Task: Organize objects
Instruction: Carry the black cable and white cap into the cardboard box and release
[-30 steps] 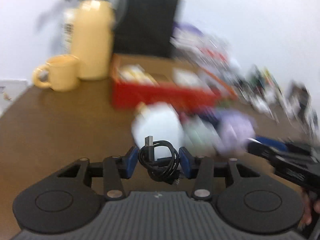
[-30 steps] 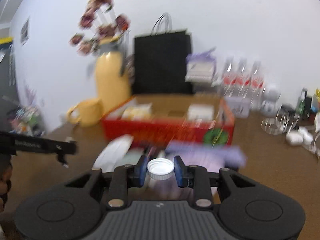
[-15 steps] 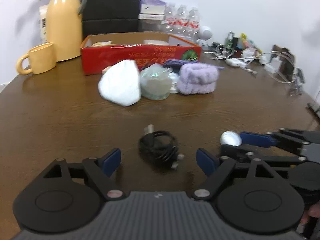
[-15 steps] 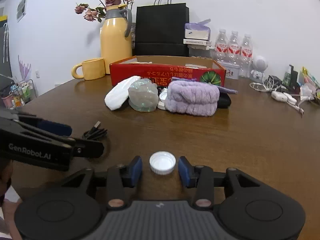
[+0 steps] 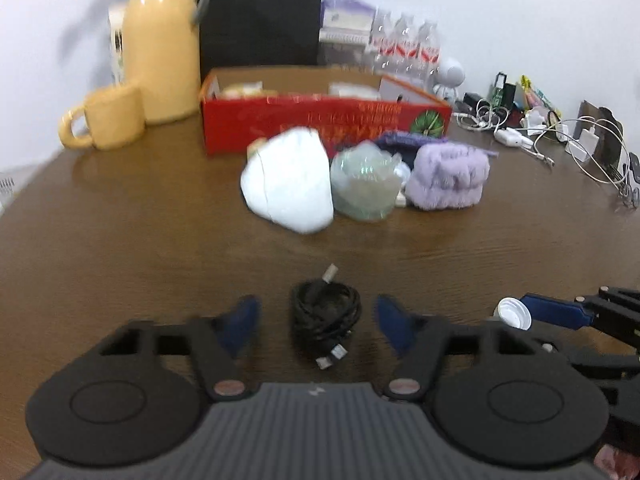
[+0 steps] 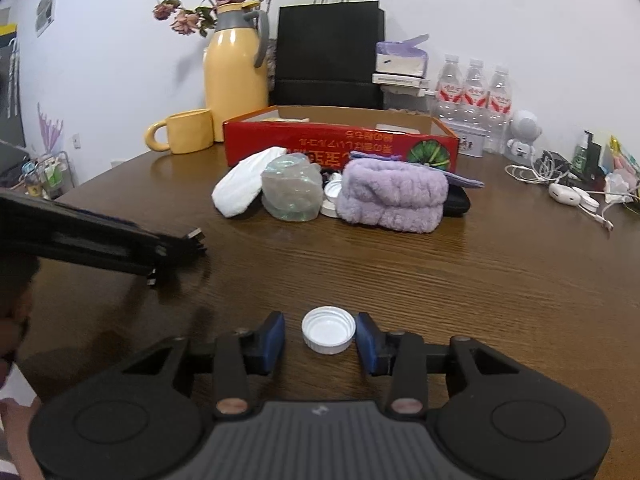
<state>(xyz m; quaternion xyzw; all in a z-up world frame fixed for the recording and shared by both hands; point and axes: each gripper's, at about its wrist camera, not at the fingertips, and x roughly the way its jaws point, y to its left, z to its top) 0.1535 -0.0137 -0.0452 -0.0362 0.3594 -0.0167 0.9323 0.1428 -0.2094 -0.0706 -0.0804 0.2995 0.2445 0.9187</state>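
Note:
A coiled black USB cable (image 5: 325,314) lies on the brown table between the blue pads of my left gripper (image 5: 317,314). Its jaws are closing, and a gap still shows on each side of the coil. A white bottle cap (image 6: 329,330) rests open side up on the table between the pads of my right gripper (image 6: 319,326). Those jaws are closing slightly, with a clear gap at the left pad. The cap (image 5: 514,314) and a right finger (image 5: 556,314) also show at the right of the left wrist view.
Ahead is a pile: a white pouch (image 5: 290,184), crumpled clear plastic (image 5: 366,184) and a purple fluffy band (image 5: 450,178). A red open box (image 5: 320,120) stands behind it. A yellow jug (image 6: 236,68), mug (image 6: 188,130), black bag (image 6: 330,52), bottles (image 6: 474,88) and chargers (image 5: 580,140) line the back.
A second ago each gripper held its thing in the air. Both came down, the cable and the cap now lie on the table, and the jaws have let go. The left jaws have since narrowed.

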